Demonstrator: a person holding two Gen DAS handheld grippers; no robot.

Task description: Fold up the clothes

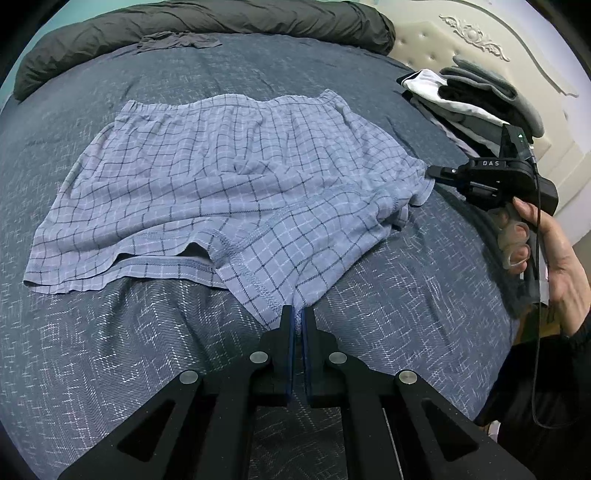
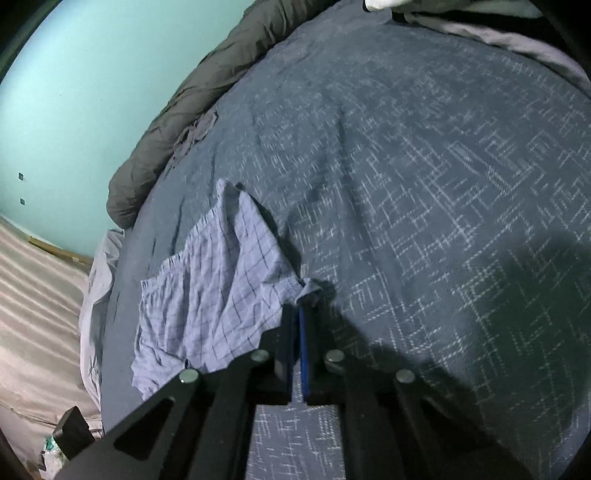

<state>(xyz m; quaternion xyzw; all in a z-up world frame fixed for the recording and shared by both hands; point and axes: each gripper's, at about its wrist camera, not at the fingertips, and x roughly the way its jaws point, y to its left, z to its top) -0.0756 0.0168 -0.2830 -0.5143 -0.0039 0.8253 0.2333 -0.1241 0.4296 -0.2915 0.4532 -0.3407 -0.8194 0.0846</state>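
Observation:
Light blue checked shorts (image 1: 221, 173) lie spread on the dark blue bed cover (image 1: 92, 350), waistband at the far side. My left gripper (image 1: 297, 314) is shut on the near crotch point of the shorts. My right gripper (image 1: 434, 171) is at the right side of the shorts, shut on the hem of the right leg. In the right wrist view the right gripper (image 2: 297, 308) pinches a bunched bit of the shorts (image 2: 221, 288), which trail off to the left.
A stack of folded clothes (image 1: 476, 107) sits at the right by the cream headboard (image 1: 480, 40). A dark grey duvet (image 1: 184, 22) lies rolled along the far edge, with a small grey garment (image 1: 177, 40) beside it. The bed's edge and floor (image 2: 33, 295) show at left.

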